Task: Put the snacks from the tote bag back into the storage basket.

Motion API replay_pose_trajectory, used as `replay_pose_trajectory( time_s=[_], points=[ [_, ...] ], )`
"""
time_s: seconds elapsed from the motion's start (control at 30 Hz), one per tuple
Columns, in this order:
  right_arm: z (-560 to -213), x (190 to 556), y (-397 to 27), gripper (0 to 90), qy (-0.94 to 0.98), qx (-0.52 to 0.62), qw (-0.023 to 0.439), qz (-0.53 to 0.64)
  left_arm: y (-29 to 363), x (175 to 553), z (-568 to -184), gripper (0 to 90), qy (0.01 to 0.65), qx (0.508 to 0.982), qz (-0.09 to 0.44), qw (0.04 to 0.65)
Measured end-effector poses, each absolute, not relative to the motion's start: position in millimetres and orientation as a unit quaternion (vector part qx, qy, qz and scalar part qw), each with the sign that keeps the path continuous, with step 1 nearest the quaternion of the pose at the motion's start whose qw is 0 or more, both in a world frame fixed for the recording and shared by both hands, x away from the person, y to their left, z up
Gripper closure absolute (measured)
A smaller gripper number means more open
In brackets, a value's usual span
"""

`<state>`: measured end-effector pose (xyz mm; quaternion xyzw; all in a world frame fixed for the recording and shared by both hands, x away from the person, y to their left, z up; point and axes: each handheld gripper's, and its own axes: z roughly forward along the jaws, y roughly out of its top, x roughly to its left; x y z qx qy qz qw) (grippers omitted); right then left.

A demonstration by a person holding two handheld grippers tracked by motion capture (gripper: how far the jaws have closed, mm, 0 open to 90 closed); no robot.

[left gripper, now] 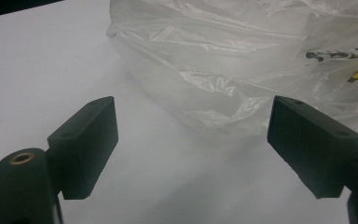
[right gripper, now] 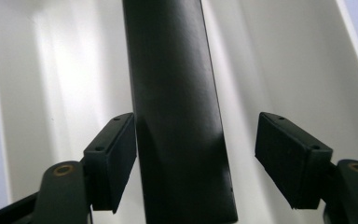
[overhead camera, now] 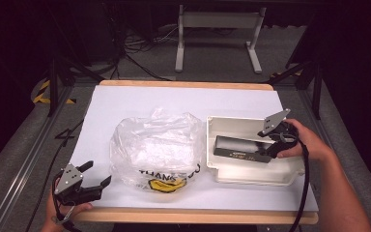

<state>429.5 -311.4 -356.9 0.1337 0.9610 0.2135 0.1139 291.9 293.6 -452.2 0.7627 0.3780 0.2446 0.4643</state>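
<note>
The right hand (overhead camera: 305,141) reaches in over a white plastic tray (overhead camera: 232,174), its right gripper (overhead camera: 269,150) pointing left with jaws spread around the near end of a long, flat, matte black box (overhead camera: 236,148) lying in the tray; one jaw is touching or nearly touching its side, the other stands apart. The left gripper (overhead camera: 99,175) sits low at the table's (overhead camera: 125,99) near left corner, jaws wide apart and empty, aimed at a crinkled clear plastic bag (overhead camera: 154,145) with black and yellow print.

bag (overhead camera: 157,147) left of tray (overhead camera: 212,126), box (overhead camera: 239,148) in tray
</note>
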Motion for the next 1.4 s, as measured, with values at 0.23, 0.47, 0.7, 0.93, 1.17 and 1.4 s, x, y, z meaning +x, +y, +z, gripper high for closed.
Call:
replay_pose_trajectory(
  time_s=[0.23,0.47,0.7,0.93,1.17,1.4],
  points=[
    [-355.2,423.9,-308.3,28.1,0.957,0.139,0.121,0.225,293.1,294.9,-451.6,17.1,0.376,0.763,0.245,0.466],
    [-351.6,417.2,-306.2,26.4,0.948,0.15,0.142,0.241,292.5,297.4,-451.7,17.3,0.374,0.765,0.244,0.465],
    [-346.9,408.6,-305.5,20.3,0.936,0.17,0.171,0.257,294.1,300.4,-451.4,17.4,0.376,0.763,0.244,0.466],
    [-341.9,400.9,-307.0,18.1,0.916,0.201,0.199,0.285,294.5,303.8,-451.6,17.5,0.375,0.765,0.244,0.464],
    [-346.1,397.9,-305.2,18.0,0.911,0.212,0.205,0.288,294.3,307.2,-451.7,17.6,0.373,0.766,0.242,0.464],
    [-346.5,394.3,-304.5,17.6,0.903,0.229,0.214,0.293,293.4,311.3,-451.7,17.7,0.372,0.767,0.24,0.465]
  ],
)
